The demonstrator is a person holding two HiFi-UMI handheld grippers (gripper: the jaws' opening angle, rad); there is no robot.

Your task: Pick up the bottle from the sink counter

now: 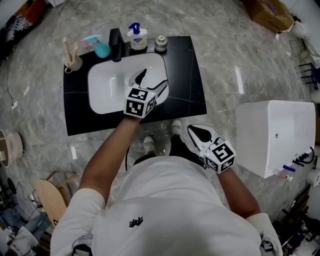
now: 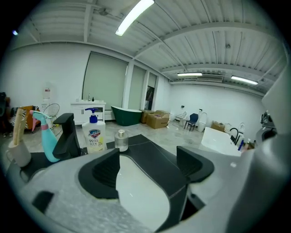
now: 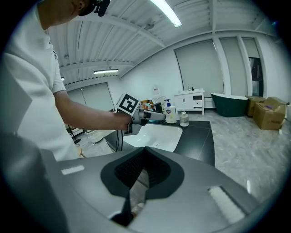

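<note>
A white pump soap bottle (image 1: 137, 37) stands at the back of the black sink counter (image 1: 185, 75), with a small clear metal-capped bottle (image 1: 160, 43) to its right and a teal bottle (image 1: 101, 48) to its left. My left gripper (image 1: 152, 80) hovers over the white basin (image 1: 102, 87), open, nothing between its fingers. In the left gripper view the gripper (image 2: 148, 157) faces the soap bottle (image 2: 94, 134) and the small bottle (image 2: 121, 140), still short of both. My right gripper (image 1: 194, 130) is shut and empty, held off the counter near my body; its own view shows it (image 3: 142, 154) closed.
A black faucet (image 1: 116, 44) stands between the teal bottle and the soap bottle. A cup with brushes (image 1: 72, 60) sits at the counter's back left corner. A white cabinet (image 1: 275, 135) stands to the right, a wooden stool (image 1: 50, 197) to the lower left, a cardboard box (image 1: 270, 12) far right.
</note>
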